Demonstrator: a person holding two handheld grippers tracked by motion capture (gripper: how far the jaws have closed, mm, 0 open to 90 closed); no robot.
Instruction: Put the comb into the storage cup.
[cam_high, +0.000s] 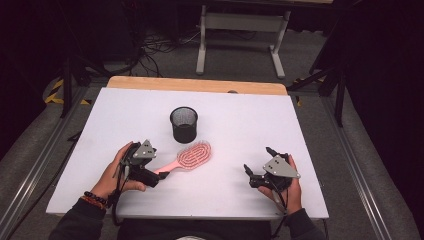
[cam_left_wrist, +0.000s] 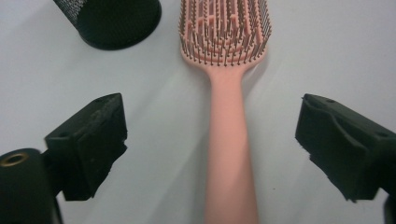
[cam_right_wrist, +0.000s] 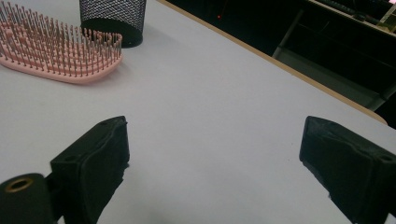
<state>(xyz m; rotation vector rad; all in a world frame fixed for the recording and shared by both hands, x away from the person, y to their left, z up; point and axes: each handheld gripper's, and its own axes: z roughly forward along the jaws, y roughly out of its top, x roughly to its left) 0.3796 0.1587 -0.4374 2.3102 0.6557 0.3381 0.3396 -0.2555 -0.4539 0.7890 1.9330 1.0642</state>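
A pink hairbrush (cam_high: 194, 155) lies bristles up on the white table (cam_high: 250, 120), its handle pointing toward my left gripper (cam_high: 158, 175). In the left gripper view the hairbrush (cam_left_wrist: 224, 32) runs straight up the middle. Its handle sits between the jaws of my left gripper (cam_left_wrist: 212, 119), which stand wide apart with a clear gap on each side, so the gripper is open. My right gripper (cam_high: 258, 161) rests at the front right, open with nothing between its jaws. From the right gripper (cam_right_wrist: 212, 140), the hairbrush (cam_right_wrist: 60, 56) shows at the far left.
A black mesh cup (cam_high: 183, 125) stands upright just behind the brush head; the cup (cam_left_wrist: 112, 18) is close to the bristles, and the cup (cam_right_wrist: 112, 18) also stands beyond the brush. The table's wooden far edge (cam_high: 200, 85) borders a dark floor with a desk frame (cam_high: 240, 35).
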